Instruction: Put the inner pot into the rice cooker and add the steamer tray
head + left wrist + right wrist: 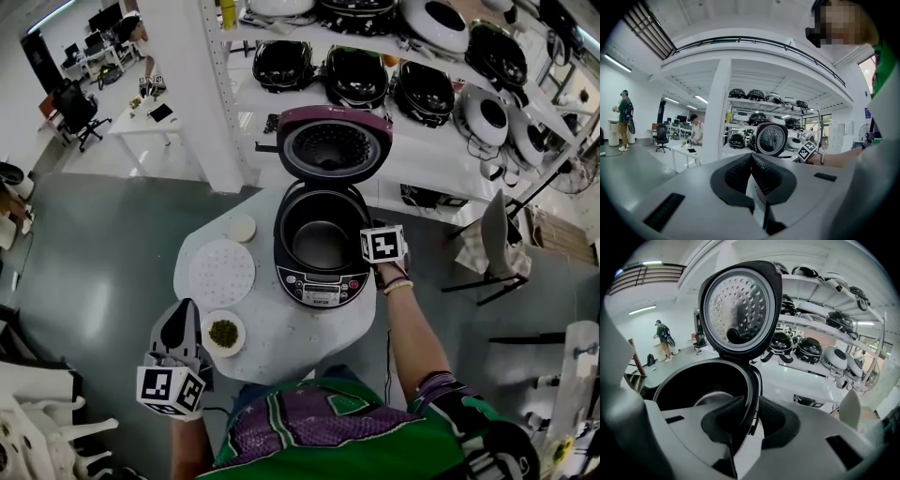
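The rice cooker stands open on the white table, its lid tipped up. The dark inner pot sits inside it. A white perforated steamer tray lies flat on the table left of the cooker. My right gripper is at the cooker's right rim. In the right gripper view its jaws straddle the pot's rim, with a gap at the right pad, so it is open. My left gripper hangs at the table's near left edge, shut and empty.
A small dish of green bits sits near the table's front left. A small round white disc lies behind the tray. Shelves of rice cookers stand behind the table. A chair stands to the right.
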Motion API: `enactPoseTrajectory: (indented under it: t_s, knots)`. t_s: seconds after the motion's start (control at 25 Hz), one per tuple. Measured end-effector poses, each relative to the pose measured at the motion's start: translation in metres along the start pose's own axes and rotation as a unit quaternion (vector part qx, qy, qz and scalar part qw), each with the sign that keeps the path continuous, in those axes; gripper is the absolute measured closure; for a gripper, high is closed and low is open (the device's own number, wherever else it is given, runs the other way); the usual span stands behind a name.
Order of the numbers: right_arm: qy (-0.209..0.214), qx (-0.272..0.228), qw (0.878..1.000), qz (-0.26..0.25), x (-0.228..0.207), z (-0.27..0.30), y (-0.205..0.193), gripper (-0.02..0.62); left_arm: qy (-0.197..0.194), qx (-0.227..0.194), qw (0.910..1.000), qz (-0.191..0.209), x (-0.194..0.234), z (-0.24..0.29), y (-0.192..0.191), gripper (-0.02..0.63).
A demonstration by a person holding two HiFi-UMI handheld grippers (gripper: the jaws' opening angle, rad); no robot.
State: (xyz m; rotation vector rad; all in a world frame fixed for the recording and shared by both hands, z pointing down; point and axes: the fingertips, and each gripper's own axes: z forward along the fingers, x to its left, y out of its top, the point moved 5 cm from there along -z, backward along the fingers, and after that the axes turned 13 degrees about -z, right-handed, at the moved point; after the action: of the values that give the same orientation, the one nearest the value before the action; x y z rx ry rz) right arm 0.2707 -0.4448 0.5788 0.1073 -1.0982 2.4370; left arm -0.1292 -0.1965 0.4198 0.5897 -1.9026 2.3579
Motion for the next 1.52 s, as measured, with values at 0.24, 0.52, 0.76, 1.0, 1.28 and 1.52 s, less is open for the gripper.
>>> enactPoseTrajectory:
  t_s: [0.24,0.52,0.76,1.0,1.28,1.52]
  knots:
    - [0.003,-0.071,0.996,0.046,-0.006,-0.019,-0.001,0.492,-0.005,0.007,0.9999,0.008,-0.01,0.003,0.007,0.584]
    - [-0.007,-0.119,0.99,0.077,-0.005,-0.032,-0.01,0.494,-0.013,0.019,0.9995,0.021,-0.008,0.005,0.016,0.586]
    - [-0.042,-0.136,0.987,0.07,0.002,-0.059,-0.007,0.495,-0.032,0.025,0.9991,0.012,0.011,0.01,0.025,0.584]
    - [-0.073,-0.15,0.983,0.079,0.024,-0.109,0.002,0.499,-0.069,0.013,0.9975,0.007,0.039,0.014,0.047,0.584]
    - [-0.096,-0.191,0.975,0.069,0.087,-0.189,0.014,0.5,-0.097,0.008,0.995,-0.019,0.071,0.016,0.064,0.586]
    - [-0.108,-0.224,0.966,0.066,0.116,-0.242,0.024,0.5,-0.129,0.0,0.9917,-0.004,0.075,0.019,0.078,0.586]
